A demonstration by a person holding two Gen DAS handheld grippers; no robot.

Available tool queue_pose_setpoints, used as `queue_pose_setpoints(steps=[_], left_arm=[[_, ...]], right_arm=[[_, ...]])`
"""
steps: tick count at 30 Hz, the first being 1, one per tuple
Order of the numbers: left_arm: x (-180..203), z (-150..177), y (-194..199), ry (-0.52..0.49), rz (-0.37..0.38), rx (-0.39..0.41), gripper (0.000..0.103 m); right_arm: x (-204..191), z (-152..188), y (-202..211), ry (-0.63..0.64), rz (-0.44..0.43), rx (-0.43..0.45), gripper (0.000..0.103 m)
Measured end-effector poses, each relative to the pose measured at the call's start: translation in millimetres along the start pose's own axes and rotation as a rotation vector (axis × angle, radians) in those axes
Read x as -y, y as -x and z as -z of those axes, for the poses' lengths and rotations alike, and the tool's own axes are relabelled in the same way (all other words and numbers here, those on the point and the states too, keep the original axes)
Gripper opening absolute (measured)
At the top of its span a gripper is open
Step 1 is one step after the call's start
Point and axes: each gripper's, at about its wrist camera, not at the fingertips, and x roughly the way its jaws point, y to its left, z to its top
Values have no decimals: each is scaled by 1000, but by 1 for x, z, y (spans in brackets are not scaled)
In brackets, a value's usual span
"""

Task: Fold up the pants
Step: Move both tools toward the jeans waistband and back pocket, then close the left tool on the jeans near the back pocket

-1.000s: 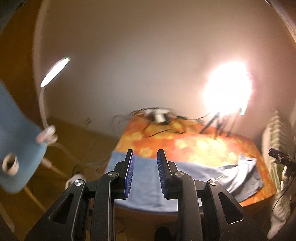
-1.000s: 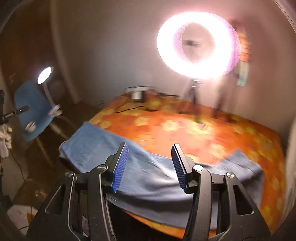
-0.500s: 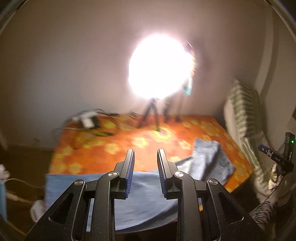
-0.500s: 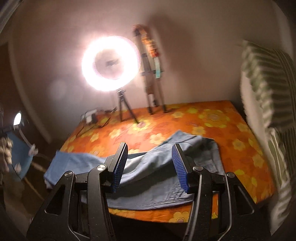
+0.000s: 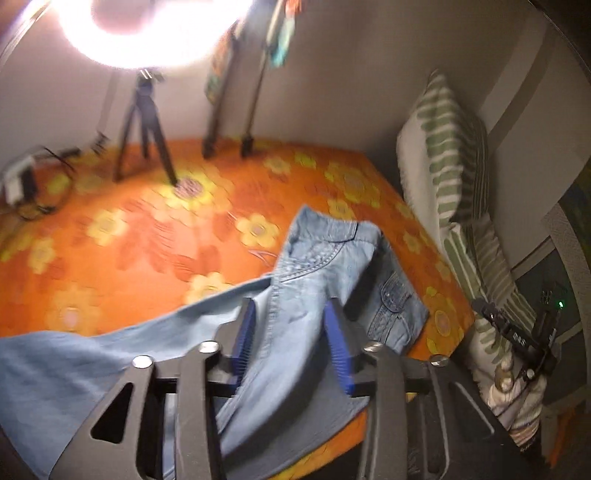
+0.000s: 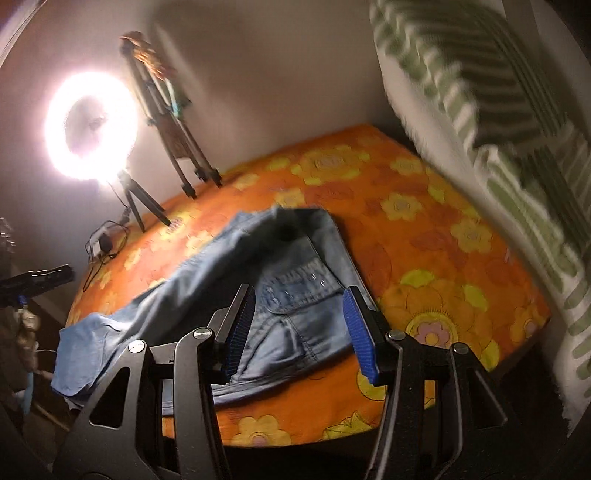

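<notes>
Nearer now, crumpled light-blue pants (image 5: 314, 280) sprawl unfolded.

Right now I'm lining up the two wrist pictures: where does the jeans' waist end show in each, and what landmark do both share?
Left wrist: the jeans' waist end lies right of centre, just beyond the left gripper, near the bed's right edge.
Right wrist: the waist end sits at centre, beyond the right gripper.
Shared landmark: the ring light on its tripod by the far wall.
</notes>
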Motion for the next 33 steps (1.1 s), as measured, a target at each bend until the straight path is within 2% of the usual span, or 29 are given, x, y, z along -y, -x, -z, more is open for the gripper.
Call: queue_pose_setpoints(steps=[1, 7, 12, 18, 26, 27, 29, 31, 33], left_arm=[[0, -3, -14, 18, 5, -15, 47], [-7, -23, -101, 148, 47, -92, 47], [-7, -37, -144, 192, 70, -128, 47], [-15, -44, -174, 270, 111, -165, 48], [-15, -40, -177, 285, 111, -156, 45], [-15, -40, -177, 283, 109, -150, 44], [-13, -41, -178, 272, 98, -142, 34], [-10, -41, -177, 247, 81, -132, 14], [-9, -41, -176, 231, 72, -116, 8]], right_arm=[[2, -1, -6, -9, -12, -12, 52], [2, 4, -38, -35, -69, -93, 52], [0, 7, -48, 6, -36, -101, 52], [10, 2, -48, -15, -15, -83, 52], [26, -1, -44, -57, -3, -70, 52], [26, -1, -43, -60, -6, -67, 52], [26, -2, -41, -62, -8, -61, 52], [25, -2, -40, -56, -10, -55, 52], [24, -2, -39, -50, -9, -51, 52]])
